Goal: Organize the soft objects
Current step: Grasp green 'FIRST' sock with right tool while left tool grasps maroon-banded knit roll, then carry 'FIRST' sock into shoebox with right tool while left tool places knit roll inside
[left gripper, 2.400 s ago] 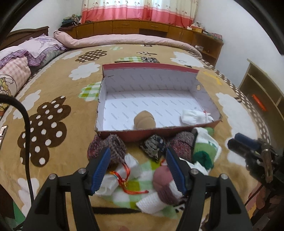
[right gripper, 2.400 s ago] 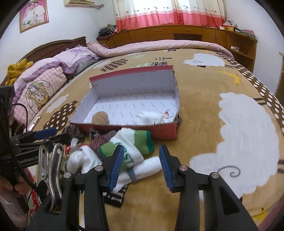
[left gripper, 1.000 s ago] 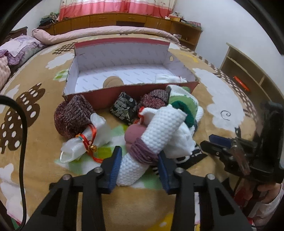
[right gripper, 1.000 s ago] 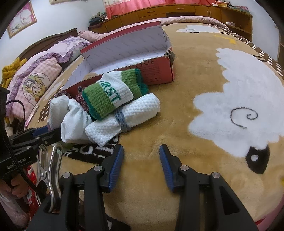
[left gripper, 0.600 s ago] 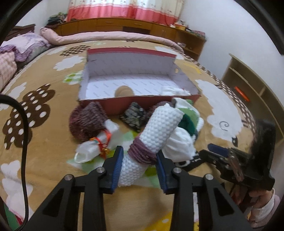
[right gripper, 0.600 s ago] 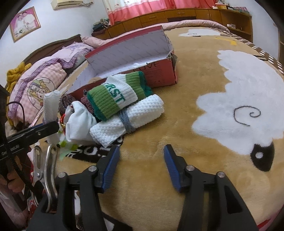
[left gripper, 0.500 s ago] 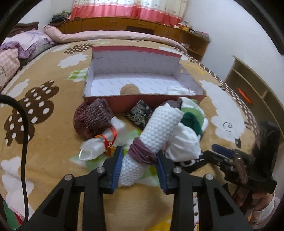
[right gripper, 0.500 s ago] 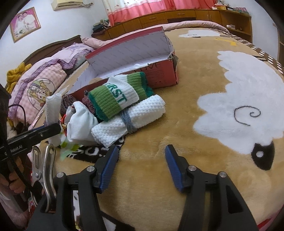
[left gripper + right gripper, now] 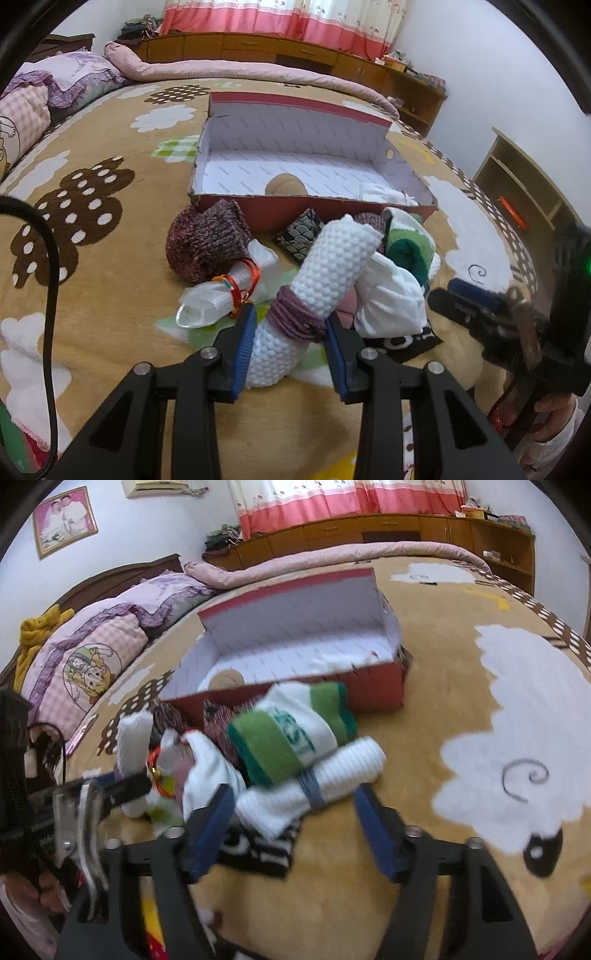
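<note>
Gripping a white roll (image 9: 325, 291) bound with a purple band, the left tool (image 9: 288, 347) held it tilted above the bed (image 9: 110, 295), just in front of the red box (image 9: 314, 214). The right tool (image 9: 295, 830) had just been opening; its jaws stood wide, pressing nothing, with a second white roll (image 9: 314, 786) lying between its tips on the bed. A green sock (image 9: 288, 734) rested against that roll, near the box.

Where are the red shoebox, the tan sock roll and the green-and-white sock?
red shoebox (image 9: 280, 212), left wrist view, front wall.
tan sock roll (image 9: 285, 184), left wrist view, rounded top.
green-and-white sock (image 9: 273, 738), right wrist view, green band.
</note>
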A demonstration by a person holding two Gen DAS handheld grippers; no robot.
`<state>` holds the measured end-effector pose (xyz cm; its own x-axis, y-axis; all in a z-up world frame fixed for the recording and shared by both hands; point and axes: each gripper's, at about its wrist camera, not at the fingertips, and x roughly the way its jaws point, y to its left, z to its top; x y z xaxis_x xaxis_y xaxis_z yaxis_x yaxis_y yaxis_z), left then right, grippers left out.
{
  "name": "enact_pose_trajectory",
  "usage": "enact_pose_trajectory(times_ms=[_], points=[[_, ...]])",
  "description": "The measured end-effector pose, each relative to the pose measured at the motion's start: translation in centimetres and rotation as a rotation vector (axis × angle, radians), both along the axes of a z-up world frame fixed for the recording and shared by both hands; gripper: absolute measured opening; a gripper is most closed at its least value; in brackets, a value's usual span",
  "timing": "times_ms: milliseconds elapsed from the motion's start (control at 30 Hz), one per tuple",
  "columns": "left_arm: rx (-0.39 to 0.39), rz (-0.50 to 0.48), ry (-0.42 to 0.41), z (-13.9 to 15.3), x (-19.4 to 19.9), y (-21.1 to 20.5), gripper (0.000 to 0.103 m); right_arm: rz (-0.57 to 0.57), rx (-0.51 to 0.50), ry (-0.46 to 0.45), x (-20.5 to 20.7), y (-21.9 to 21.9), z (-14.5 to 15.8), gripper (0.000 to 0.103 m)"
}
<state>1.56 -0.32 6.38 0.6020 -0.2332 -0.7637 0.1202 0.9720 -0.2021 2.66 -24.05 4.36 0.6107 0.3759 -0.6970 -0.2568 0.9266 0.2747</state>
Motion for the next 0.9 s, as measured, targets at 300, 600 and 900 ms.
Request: enact_pose_trajectory(times_ms=[300,600,900], points=[[-0.007,0.012,-0.002,0.2,0.0,0.3,0.037,0.009,-0.049,0.005,2.8,2.0,0.2,0.077],[-0.017,0.018,-0.007,0.4,0.1,0.3,0.037,-0.019,-0.045,0.005,2.9,1.9,0.1,0.051],[-0.009,0.007,-0.03,0.9,-0.1,-0.2,0.037,-0.02,0.0,-0.034,1.1,1.1,0.8,0.045]])
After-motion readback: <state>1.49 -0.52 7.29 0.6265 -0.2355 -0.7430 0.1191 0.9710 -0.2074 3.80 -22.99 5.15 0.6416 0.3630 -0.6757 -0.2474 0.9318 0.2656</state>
